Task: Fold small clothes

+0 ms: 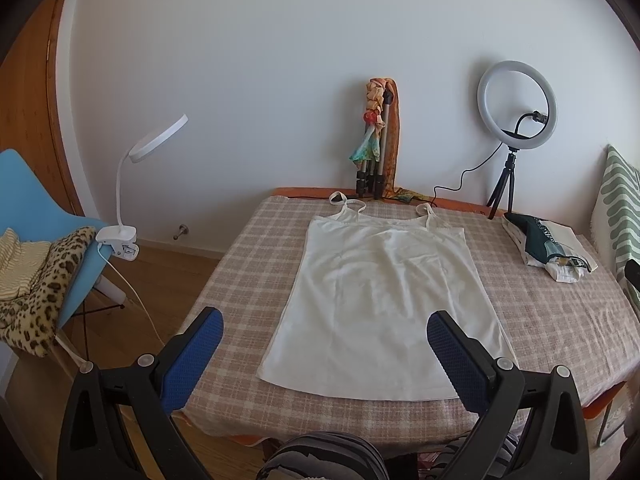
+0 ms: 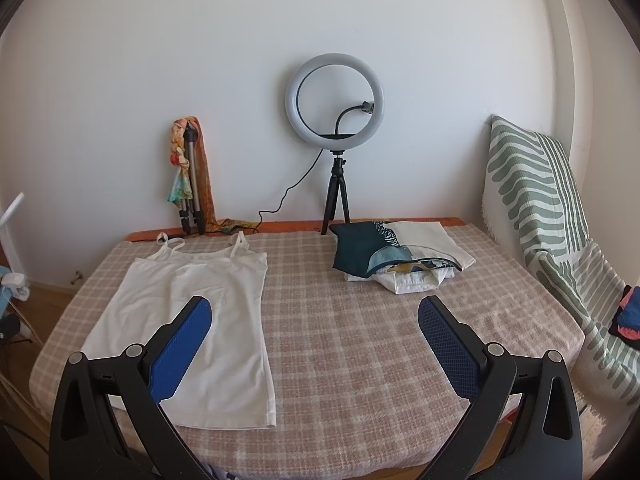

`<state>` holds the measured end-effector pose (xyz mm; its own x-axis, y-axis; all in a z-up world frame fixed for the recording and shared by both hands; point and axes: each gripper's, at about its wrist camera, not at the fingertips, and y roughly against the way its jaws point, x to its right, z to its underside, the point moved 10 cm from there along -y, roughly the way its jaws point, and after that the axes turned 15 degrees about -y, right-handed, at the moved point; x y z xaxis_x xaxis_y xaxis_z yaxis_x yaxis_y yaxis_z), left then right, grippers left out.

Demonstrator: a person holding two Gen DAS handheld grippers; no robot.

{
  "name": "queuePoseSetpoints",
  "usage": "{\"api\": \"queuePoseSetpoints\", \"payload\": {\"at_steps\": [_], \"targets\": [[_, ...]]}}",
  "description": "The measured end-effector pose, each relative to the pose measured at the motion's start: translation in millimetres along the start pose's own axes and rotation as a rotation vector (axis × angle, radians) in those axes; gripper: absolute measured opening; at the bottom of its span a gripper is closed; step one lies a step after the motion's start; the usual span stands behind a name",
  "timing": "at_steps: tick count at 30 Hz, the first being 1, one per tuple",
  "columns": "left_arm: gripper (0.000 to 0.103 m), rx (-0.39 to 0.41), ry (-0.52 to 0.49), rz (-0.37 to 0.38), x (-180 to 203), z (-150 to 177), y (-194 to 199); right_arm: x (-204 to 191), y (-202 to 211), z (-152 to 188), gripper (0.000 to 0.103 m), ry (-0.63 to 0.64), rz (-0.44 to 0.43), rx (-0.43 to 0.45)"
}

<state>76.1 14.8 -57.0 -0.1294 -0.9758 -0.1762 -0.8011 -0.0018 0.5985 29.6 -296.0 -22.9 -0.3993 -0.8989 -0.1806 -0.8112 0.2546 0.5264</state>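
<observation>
Tongs [image 1: 325,330] above checked tablecloth [image 1: 248,256]

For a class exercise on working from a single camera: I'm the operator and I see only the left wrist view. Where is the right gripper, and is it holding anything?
Observer: The right gripper is open and empty, over bare checked tablecloth to the right of the white camisole.
Operator: Is the camisole's near right hem corner flat? It's blocked in my view.
Observer: Yes, that corner lies flat on the cloth, not folded over.
Operator: What is past my right edge?
Observer: A small heap of red, blue and black fabric sits against the green-and-white striped throw, cut off by the frame edge.
</observation>
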Motion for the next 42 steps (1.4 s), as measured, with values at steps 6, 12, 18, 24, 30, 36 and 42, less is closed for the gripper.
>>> {"api": "queuePoseSetpoints", "payload": {"at_steps": [6,12,18,24,30,36,42], "targets": [[0.103,0.001,-0.006,-0.003,0.8,0.2,-0.3,1.4,-0.5,0.5,0.103,-0.003,0.000,0.002],[0.103,0.002,-0.011,-0.009,3.6,-0.1,0.9,2.8,-0.8,1.8,0.103,-0.007,-0.001,-0.001],[0.103,0.001,-0.012,-0.013,4.6,-0.4,0.6,3.4,-4.4,0.6,0.102,-0.010,-0.007,-0.012],[0.103,-0.001,-0.015,-0.014,3.5,-0.9,-0.9,2.3,-5.8,-0.1,0.103,-0.011,-0.007,-0.015],[0.103,-0.003,-0.021,-0.008,5.5,-1.5,-3.4,1.1,-7.6,-0.7,0.102,-0.011,-0.007,-0.019],[0.103,-0.004,-0.022,-0.007,5.4,-1.2,-5.2,-1.2,-10.1,-1.1,0.103,-0.012,-0.013,-0.021],[0.103,-0.006,-0.021,-0.001,6.0,-2.1,-6.5,-0.5,-10.6,-1.1,0.102,-0.017,-0.015,-0.021]]}}
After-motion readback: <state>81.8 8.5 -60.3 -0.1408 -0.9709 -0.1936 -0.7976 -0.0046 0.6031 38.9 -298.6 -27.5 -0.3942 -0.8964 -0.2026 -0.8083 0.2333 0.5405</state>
